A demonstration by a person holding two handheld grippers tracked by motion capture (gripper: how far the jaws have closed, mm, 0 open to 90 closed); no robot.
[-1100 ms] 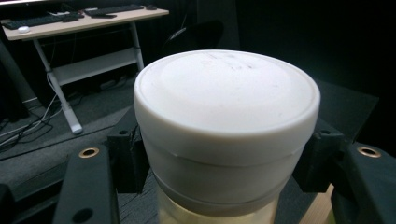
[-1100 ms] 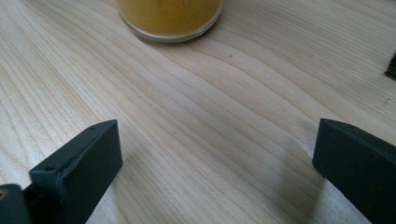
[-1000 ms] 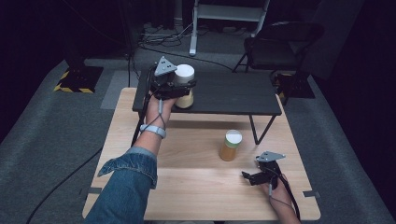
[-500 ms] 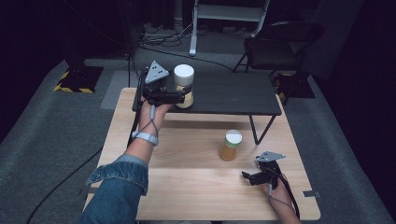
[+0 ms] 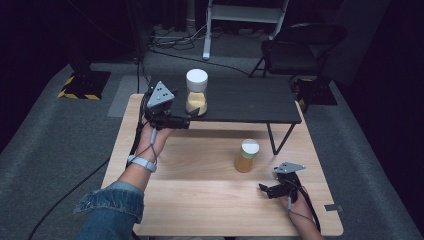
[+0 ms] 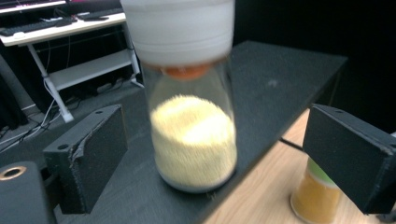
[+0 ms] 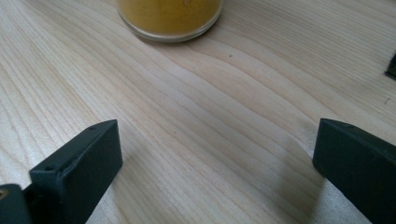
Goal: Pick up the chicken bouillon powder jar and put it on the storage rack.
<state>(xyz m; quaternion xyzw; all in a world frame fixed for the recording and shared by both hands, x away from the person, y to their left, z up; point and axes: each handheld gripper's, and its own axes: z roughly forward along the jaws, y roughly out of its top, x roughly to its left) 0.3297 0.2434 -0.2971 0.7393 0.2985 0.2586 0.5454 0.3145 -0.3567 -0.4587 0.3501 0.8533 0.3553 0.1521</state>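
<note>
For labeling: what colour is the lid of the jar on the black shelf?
White lid; clearest in the high view.

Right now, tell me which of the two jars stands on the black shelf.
The white-lidded jar of pale yellow grains stands on the black shelf, just ahead of the left gripper. The green-lidded jar of orange contents stands lower, on the wooden table.

Your left gripper (image 5: 186, 121) sits just left of the white-lidded jar (image 5: 196, 93), jaws having just been opening, nothing between them. That jar stands upright near the left end of the black shelf (image 5: 250, 102). Your right gripper (image 5: 266, 190) rests low at the near right of the wooden table (image 5: 200, 190). The amber jar (image 5: 246, 155) stands between the 2 grippers, nearer the right one.
</note>
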